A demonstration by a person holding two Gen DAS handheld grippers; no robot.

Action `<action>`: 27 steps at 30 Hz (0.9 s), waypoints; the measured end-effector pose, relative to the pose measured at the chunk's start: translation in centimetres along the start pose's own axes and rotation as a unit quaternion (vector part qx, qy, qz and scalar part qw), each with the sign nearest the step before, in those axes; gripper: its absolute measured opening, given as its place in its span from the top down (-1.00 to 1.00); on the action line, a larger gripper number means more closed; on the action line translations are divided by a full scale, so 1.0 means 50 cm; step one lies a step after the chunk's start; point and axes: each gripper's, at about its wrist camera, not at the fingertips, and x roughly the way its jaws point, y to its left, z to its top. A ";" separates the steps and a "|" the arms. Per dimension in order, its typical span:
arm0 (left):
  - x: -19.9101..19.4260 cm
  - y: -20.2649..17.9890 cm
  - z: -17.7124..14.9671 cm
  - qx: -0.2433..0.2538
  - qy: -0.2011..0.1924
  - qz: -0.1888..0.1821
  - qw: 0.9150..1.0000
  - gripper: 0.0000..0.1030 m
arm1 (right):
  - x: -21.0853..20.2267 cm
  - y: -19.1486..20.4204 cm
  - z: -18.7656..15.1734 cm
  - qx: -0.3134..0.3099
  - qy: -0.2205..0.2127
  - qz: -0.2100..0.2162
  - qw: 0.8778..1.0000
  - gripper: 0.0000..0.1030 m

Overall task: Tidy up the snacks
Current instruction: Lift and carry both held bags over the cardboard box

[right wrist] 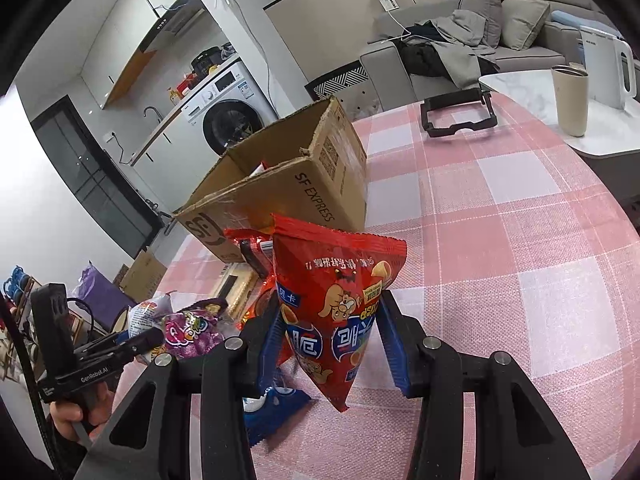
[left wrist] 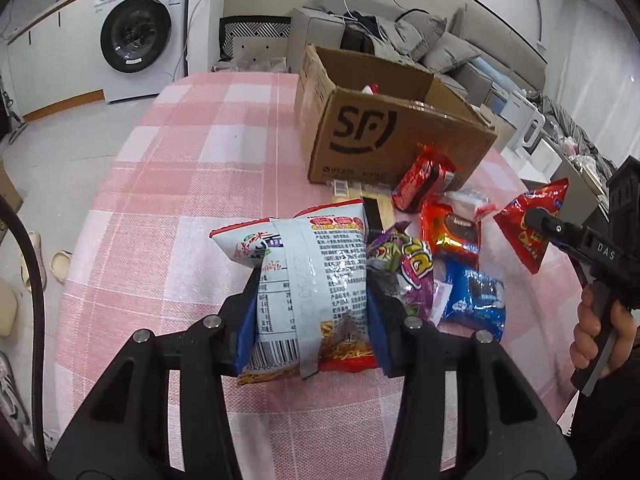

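1. The left gripper [left wrist: 310, 312] is clamped on a pale noodle snack bag [left wrist: 304, 280], its blue pads pressing both sides, held above the near part of the pink checked tablecloth [left wrist: 192, 184].
2. The right gripper [right wrist: 332, 340] is clamped on a red chip bag [right wrist: 336, 304], lifted off the table with its pointed end hanging down.
3. An open cardboard box [left wrist: 384, 136] stands at the far side of the table.
4. Just near of the box lie a purple packet [left wrist: 408, 272], a blue cookie pack [left wrist: 476, 300] and red packets [left wrist: 452, 228], bunched together and touching.
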 end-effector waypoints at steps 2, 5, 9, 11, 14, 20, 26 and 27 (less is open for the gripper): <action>-0.012 0.001 0.005 -0.003 -0.009 0.002 1.000 0.16 | -0.006 0.008 0.002 -0.004 -0.003 0.004 1.000 0.11; -0.029 -0.002 0.015 -0.003 -0.020 0.002 1.000 0.16 | -0.018 0.021 0.004 -0.010 -0.010 0.013 1.000 0.11; -0.049 -0.012 0.029 0.003 -0.037 -0.001 0.999 0.16 | -0.034 0.035 0.008 -0.019 -0.019 0.023 0.999 0.11; -0.057 -0.020 0.036 0.008 -0.044 -0.002 0.999 0.16 | -0.041 0.042 0.010 -0.024 -0.023 0.027 0.999 0.11; -0.066 -0.032 0.048 0.014 -0.054 -0.003 0.998 0.16 | -0.051 0.056 0.014 -0.033 -0.030 0.034 0.998 0.11; -0.074 -0.054 0.075 0.026 -0.069 -0.003 0.997 0.16 | -0.061 0.075 0.028 -0.045 -0.039 0.042 0.997 0.11; -0.076 -0.074 0.109 0.036 -0.082 -0.003 0.996 0.16 | -0.063 0.099 0.047 -0.057 -0.045 0.054 0.996 0.11; -0.076 -0.078 0.114 0.038 -0.084 -0.003 0.996 0.16 | -0.063 0.103 0.051 -0.058 -0.046 0.057 0.996 0.11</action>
